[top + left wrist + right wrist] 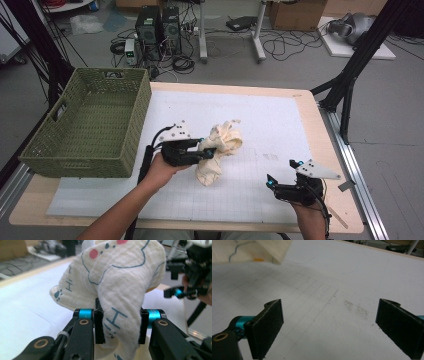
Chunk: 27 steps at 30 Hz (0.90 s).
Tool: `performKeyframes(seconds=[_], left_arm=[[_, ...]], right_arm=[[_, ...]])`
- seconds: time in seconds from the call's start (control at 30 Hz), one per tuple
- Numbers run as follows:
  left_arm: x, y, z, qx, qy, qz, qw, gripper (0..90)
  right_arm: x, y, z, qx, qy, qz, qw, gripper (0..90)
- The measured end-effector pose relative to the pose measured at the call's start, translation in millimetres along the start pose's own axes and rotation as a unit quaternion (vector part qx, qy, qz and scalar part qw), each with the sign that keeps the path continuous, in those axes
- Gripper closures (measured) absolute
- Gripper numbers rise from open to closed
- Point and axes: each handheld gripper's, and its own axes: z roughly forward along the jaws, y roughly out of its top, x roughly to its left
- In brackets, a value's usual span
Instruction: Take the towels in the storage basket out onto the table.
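A cream cloth printed with blue outlines, pink dots and "Hi" hangs bunched above the white gridded mat. My left gripper is shut on it; in the left gripper view the cloth is pinched between both black pads and droops below them. My right gripper stands open near the table's front right, low over the mat. In the right gripper view its pads are wide apart over bare mat, and a corner of the cloth shows at the top left.
A green woven basket sits at the table's left, close to my left hand. The mat has a faint grey smudge right of the cloth. Black frame legs stand off the right edge; computers and cables lie on the floor behind.
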Motion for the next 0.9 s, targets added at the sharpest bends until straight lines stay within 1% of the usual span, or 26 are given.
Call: performKeyframes(seconds=[0.03,0.07,0.1,0.17,0.2,0.23,0.27,0.3,0.33,0.37,0.4,0.43,0.5,0.53,0.6,0.63,0.67,0.7,0.73,0.77,0.8,0.83,0.87,0.9], left_arm=[[-1.5,-3.5,4.7,0.006,-0.007,0.001,1.0000,69.1],[-4.3,-9.3,13.8,0.010,-0.020,0.000,0.9998,69.0],[-4.3,-9.3,13.8,0.010,-0.020,0.000,0.9998,68.8],[-4.0,-15.2,22.8,0.021,-0.021,0.000,0.9996,67.0],[-1.5,-18.7,27.0,0.032,-0.014,0.000,0.9994,63.9],[2.1,-22.9,30.5,0.042,-0.005,-0.008,0.9991,58.9],[6.1,-27.4,33.3,0.048,0.007,-0.019,0.9986,51.3],[14.9,-34.6,34.5,0.066,0.042,-0.041,0.9961,42.3],[18.2,-36.3,31.9,0.066,0.060,-0.050,0.9948,34.2],[20.6,-36.4,27.0,0.058,0.075,-0.056,0.9940,27.4],[22.3,-35.1,19.8,0.048,0.087,-0.055,0.9935,24.6],[22.3,-35.1,19.8,0.048,0.087,-0.055,0.9935,23.5],[23.5,-31.4,2.7,0.034,0.115,-0.043,0.9919,23.5],[24.1,-30.6,-6.1,0.027,0.123,-0.037,0.9913,20.7],[24.7,-31.9,-23.5,0.013,0.134,-0.032,0.9903,19.7],[24.7,-34.2,-31.0,0.007,0.142,-0.031,0.9893,19.7],[24.6,-37.8,-37.6,0.001,0.146,-0.034,0.9888,19.6],[24.6,-47.0,-47.7,-0.006,0.152,-0.040,0.9876,19.4],[24.6,-47.0,-47.7,-0.006,0.152,-0.040,0.9876,19.2],[25.0,-56.2,-54.2,-0.009,0.158,-0.043,0.9865,19.2],[25.0,-56.2,-54.2,-0.009,0.158,-0.043,0.9865,19.2],[25.3,-60.2,-56.8,-0.009,0.161,-0.045,0.9859,19.2],[27.1,-65.2,-60.5,-0.008,0.160,-0.050,0.9858,19.2],[27.1,-65.2,-60.5,-0.008,0.160,-0.050,0.9858,19.2]], right_arm=[[0.5,-0.5,0.8,-0.003,-0.001,-0.010,0.9999,6.9],[1.2,-0.3,0.7,-0.004,-0.001,-0.011,0.9999,6.8],[1.5,-0.2,0.9,-0.006,-0.001,-0.013,0.9999,6.8],[2.0,0.0,1.5,-0.006,-0.001,-0.013,0.9999,6.9],[2.2,-0.1,2.0,-0.003,-0.001,-0.012,0.9999,6.8],[2.0,-0.3,3.0,-0.003,-0.001,-0.013,0.9999,6.9],[2.1,-0.6,3.6,-0.001,0.000,-0.012,0.9999,6.9],[1.9,-0.9,4.2,0.001,-0.002,-0.015,0.9999,6.9],[2.1,-1.3,4.5,0.005,-0.001,-0.014,0.9999,6.9],[1.6,-1.6,4.7,0.006,-0.002,-0.016,0.9999,6.8],[0.9,-1.8,5.0,0.005,-0.002,-0.019,0.9998,6.8],[0.6,-2.0,5.1,0.005,-0.003,-0.017,0.9998,6.8],[-0.3,-2.2,5.4,0.004,-0.004,-0.017,0.9998,6.8],[-1.1,-2.3,6.5,0.007,-0.001,-0.014,0.9999,6.8],[-1.5,-1.9,8.8,0.009,0.002,-0.018,0.9998,6.8],[-0.7,-1.7,9.7,0.011,0.001,-0.018,0.9998,6.8],[-0.6,-1.4,10.8,0.008,0.001,-0.022,0.9997,6.8],[0.3,-1.0,11.7,0.006,0.001,-0.021,0.9998,6.8],[1.0,-0.7,12.9,0.009,-0.001,-0.023,0.9997,6.8],[1.7,-0.3,14.4,0.014,-0.002,-0.026,0.9996,6.8],[2.1,-0.3,16.1,0.016,-0.004,-0.029,0.9994,6.8],[2.1,-0.3,16.1,0.016,-0.004,-0.029,0.9994,6.8],[2.5,-0.4,18.4,0.023,-0.002,-0.026,0.9994,6.8],[2.5,-0.3,19.0,0.022,0.000,-0.026,0.9994,6.8]])
